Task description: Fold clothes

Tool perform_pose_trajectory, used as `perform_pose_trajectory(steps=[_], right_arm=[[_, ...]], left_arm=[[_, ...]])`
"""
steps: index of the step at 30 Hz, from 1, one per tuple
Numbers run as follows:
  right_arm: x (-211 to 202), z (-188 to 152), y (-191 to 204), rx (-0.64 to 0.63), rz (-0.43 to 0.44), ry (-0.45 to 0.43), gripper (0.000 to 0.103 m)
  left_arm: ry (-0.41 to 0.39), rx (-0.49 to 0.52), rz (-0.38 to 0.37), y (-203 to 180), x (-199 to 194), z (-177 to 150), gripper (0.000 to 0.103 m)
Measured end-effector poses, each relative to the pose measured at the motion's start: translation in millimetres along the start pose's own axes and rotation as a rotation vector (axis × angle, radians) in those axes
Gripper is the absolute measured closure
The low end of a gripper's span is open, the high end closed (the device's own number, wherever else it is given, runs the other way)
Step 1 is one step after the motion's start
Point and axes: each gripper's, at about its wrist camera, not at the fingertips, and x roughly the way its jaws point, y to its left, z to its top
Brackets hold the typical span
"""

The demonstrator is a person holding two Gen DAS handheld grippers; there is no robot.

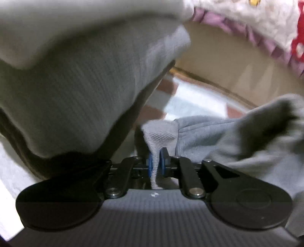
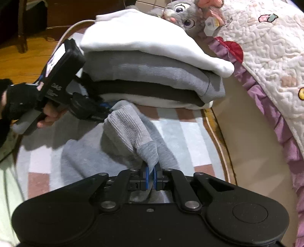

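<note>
A light grey garment (image 2: 121,136) with a ribbed hem lies on the striped blanket (image 2: 190,133). My right gripper (image 2: 151,175) is shut on its near edge. My left gripper (image 1: 156,161) is shut on the garment's ribbed edge (image 1: 159,133); it also shows in the right wrist view (image 2: 102,114), at the garment's far left end. A stack of folded clothes (image 2: 152,62), white on top, grey, dark and cream below, stands just behind the garment. In the left wrist view the stack (image 1: 85,85) looms close at the left.
A grey plush rabbit (image 2: 182,15) lies behind the stack. A quilted pillow with a purple frill (image 2: 266,66) rises at the right, past the beige bed edge (image 2: 247,133). Wooden floor and dark furniture (image 2: 22,38) are at the far left.
</note>
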Motion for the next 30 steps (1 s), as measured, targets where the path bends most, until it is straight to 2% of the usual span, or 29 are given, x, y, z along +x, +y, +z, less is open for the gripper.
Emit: perform_pose_trajectory(steps=[2,5,7,9,12,13,14,15,16,17,18,19,21,23,25,27,30], right_arm=[[3,5,0,0.009,-0.012,-0.001,0.096],[6,14,3,0.001,-0.028,-0.005,0.096],[9,20,7,-0.006,-0.033,-0.013,0.097],[14,27,7,0.012,-0.032,-0.018,0.097],[27,40,-1,0.027,-0.074,-0.024,0.097],[35,43,-7,0.063,-0.033,-0.022,0.097],[43,44,-13,0.103,0.015,-0.019,0.097],[51,46,-19,0.142,0.064,-0.016,0.095],[52,38,-28,0.198,0.074,-0.011,0.095],[51,28,-36,0.255,0.080,-0.006,0.091],[51,18,-45,0.313,0.086,-0.001,0.078],[51,8,-53,0.370,0.091,0.004,0.073],[50,-11,-71,0.485,0.102,0.014,0.070],[49,-30,-88,0.600,0.113,0.024,0.066],[32,-63,-99,0.633,0.062,0.043,0.060],[15,-103,-108,0.685,-0.006,0.084,0.057],[-13,-169,-122,0.782,-0.117,0.131,0.057]], left_arm=[[-0.047,-0.053,-0.078,9,-19,4,0.085],[-0.080,-0.072,-0.172,20,-40,4,0.087],[-0.128,-0.061,-0.235,24,-59,0,0.085],[-0.185,-0.026,-0.308,25,-72,0,0.078],[-0.322,0.025,-0.313,14,-85,1,0.071],[-0.319,0.054,-0.329,7,-80,3,0.065],[-0.284,0.072,-0.329,1,-70,4,0.064],[-0.245,0.089,-0.326,-6,-59,4,0.064],[-0.177,0.107,-0.298,-11,-43,0,0.065],[-0.123,0.137,-0.251,-17,-30,-8,0.068],[-0.084,0.185,-0.195,-24,-18,-16,0.068],[-0.072,0.253,-0.148,-31,-12,-24,0.068],[-0.049,0.382,-0.058,-45,-3,-38,0.067],[-0.034,0.364,-0.028,-46,-2,-34,0.065],[-0.016,0.313,0.006,-44,1,-26,0.065],[-0.013,0.321,0.056,-45,6,-27,0.065],[-0.013,0.355,0.086,-45,2,-31,0.065]])
